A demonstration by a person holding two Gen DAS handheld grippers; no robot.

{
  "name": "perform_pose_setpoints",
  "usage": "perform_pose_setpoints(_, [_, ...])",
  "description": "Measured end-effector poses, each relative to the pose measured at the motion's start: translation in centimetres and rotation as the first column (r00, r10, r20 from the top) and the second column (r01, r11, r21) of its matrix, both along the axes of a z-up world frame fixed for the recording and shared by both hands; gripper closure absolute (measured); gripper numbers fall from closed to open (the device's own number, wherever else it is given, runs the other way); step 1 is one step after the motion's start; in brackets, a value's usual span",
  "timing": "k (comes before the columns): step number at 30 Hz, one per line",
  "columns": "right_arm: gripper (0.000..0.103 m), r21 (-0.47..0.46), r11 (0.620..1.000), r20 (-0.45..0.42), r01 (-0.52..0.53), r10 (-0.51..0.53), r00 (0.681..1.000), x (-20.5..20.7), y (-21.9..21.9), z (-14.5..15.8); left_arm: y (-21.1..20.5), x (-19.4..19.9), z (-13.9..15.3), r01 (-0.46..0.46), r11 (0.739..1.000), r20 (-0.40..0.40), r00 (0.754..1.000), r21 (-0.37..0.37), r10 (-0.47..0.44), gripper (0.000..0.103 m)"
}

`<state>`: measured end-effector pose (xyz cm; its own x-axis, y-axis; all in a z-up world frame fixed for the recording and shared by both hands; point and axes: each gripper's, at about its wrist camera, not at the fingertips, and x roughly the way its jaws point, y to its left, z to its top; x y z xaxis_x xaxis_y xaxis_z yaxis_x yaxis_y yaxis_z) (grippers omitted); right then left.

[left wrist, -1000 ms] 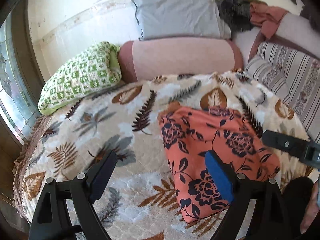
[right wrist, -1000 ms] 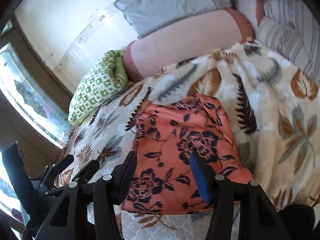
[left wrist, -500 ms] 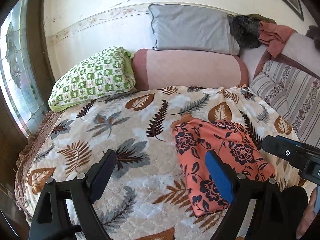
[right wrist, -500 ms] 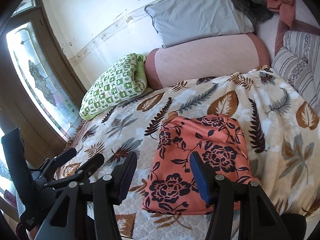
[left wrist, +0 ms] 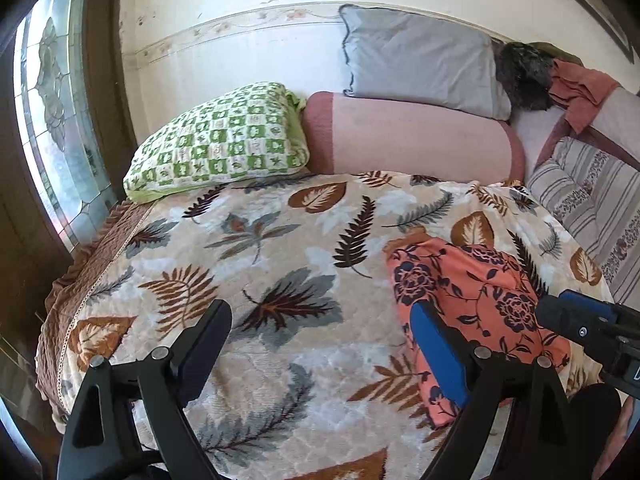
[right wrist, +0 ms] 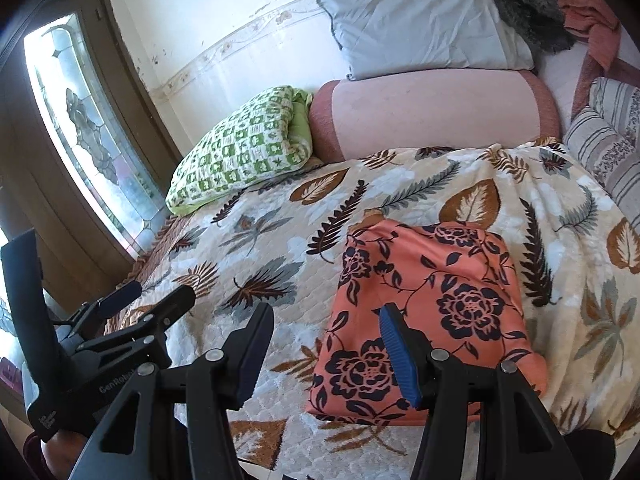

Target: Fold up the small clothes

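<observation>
- Folded orange floral garment (right wrist: 428,312) lies near the bed (left wrist: 280,264) front edge, bare quilt leftward.
- Left gripper (left wrist: 320,344) and right gripper (right wrist: 324,344): fingers spread, empty.
- Left gripper lettering partly reads "GenRobot".

The bed (right wrist: 280,264) is covered by a cream quilt printed with brown and grey leaves. An orange garment (right wrist: 424,312) with dark flowers lies folded flat on its right side. At the head, a green checked pillow (right wrist: 244,152) rests on the quilt beside a pink bolster (right wrist: 432,112), touching it. Striped cushions (right wrist: 608,148) sit along the right edge.
</observation>
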<state>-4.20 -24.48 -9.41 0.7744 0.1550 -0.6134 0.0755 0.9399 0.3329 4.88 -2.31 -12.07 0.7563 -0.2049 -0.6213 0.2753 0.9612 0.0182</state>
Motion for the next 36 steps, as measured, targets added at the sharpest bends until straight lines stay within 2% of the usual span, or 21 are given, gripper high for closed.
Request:
perform_pose_setpoints(16, [0.042, -0.044, 0.998, -0.049, -0.05, 0.048, 0.998, 1.4, 2.6, -1.3, 1.6, 1.0, -1.3, -0.034, 0.999, -0.034, 0.999, 0.006, 0.034, 0.012])
perform_pose_setpoints(36, [0.041, 0.037, 0.999, -0.072, 0.0, 0.003, 0.997, 1.7, -1.1, -3.6, -1.8, 1.6, -3.1, 0.003, 0.996, -0.074, 0.997, 0.09, 0.003, 0.012])
